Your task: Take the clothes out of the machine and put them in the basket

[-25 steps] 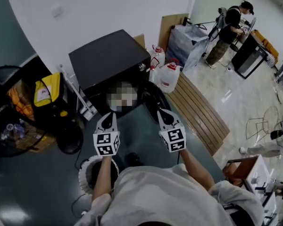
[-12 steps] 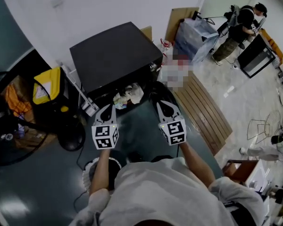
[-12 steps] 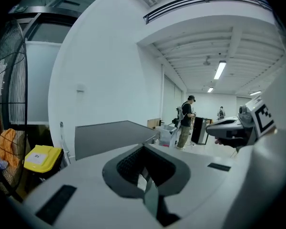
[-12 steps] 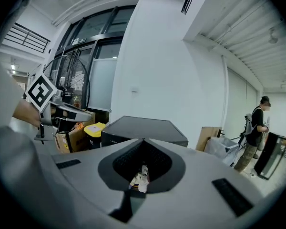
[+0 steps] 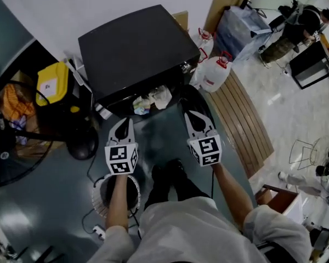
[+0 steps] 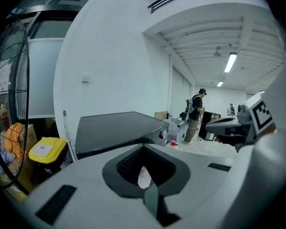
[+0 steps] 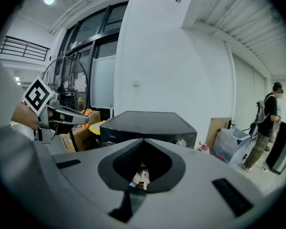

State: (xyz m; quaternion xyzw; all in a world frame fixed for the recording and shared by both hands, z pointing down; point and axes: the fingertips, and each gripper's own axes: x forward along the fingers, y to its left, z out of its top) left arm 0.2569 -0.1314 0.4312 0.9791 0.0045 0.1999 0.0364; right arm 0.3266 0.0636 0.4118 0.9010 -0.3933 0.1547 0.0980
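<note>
- Lately moved forward and down toward the machine (image 5: 134, 48), left gripper (image 5: 124, 124) and right gripper (image 5: 191, 116) side by side, now just short of its open door.
- Brought the clothes (image 5: 151, 100) into plain sight: a pale crumpled heap in the door mouth at twelve o'clock, untouched.
- Carrying nothing, fingers of both pressed together; must spread before any grab.
- Left the basket (image 5: 97, 190) at seven o'clock, under the left forearm, on a dark glossy floor (image 5: 44, 201).
- Around: fan (image 5: 11, 147) at nine o'clock, yellow bin (image 5: 52, 84) at ten, white jugs (image 5: 215, 73) at one, wooden slats (image 5: 247, 119) at three, a person (image 5: 301, 23) far off at two.
</note>
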